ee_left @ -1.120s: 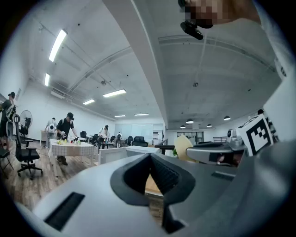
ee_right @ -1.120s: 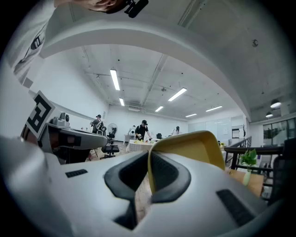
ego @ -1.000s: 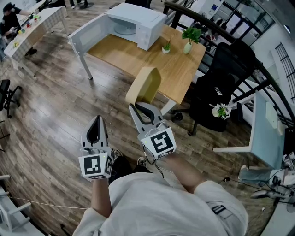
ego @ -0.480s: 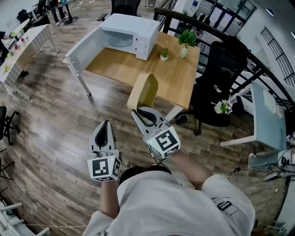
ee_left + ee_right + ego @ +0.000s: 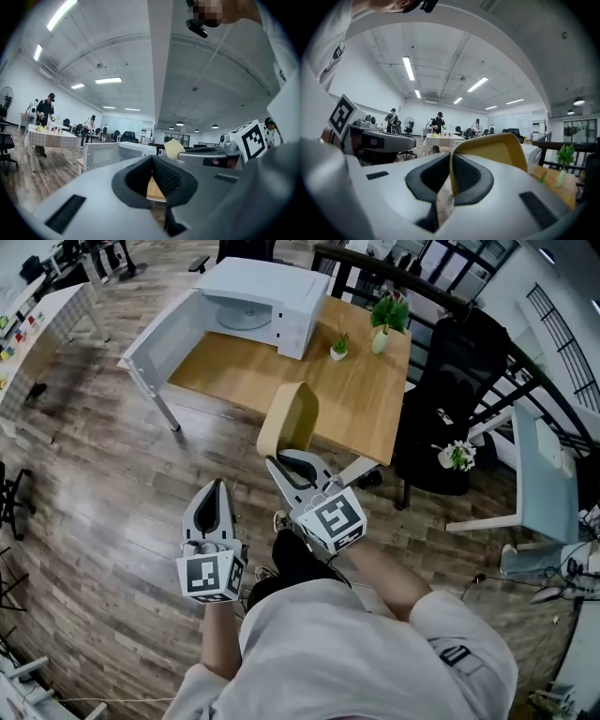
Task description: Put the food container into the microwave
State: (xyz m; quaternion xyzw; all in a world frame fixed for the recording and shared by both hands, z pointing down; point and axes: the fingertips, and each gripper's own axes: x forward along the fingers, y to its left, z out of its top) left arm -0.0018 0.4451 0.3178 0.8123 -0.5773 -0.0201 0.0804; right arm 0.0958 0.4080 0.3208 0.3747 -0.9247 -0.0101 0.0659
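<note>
A yellow food container stands on edge in the air, my right gripper shut on its thin wall. In the right gripper view the container rises from between the closed jaws. My left gripper is level beside it on the left, shut with nothing in it; its tips meet in the left gripper view. Ahead, a white microwave sits on the wooden table with its door swung open to the left. The microwave also shows past the left jaws.
Two small potted plants stand on the table right of the microwave. A black chair is at the table's right, a white table further right. People stand at a distant table. Wooden floor lies below.
Both grippers, with the container, have come closer to the wooden table and microwave. The grip on the container is unchanged.
</note>
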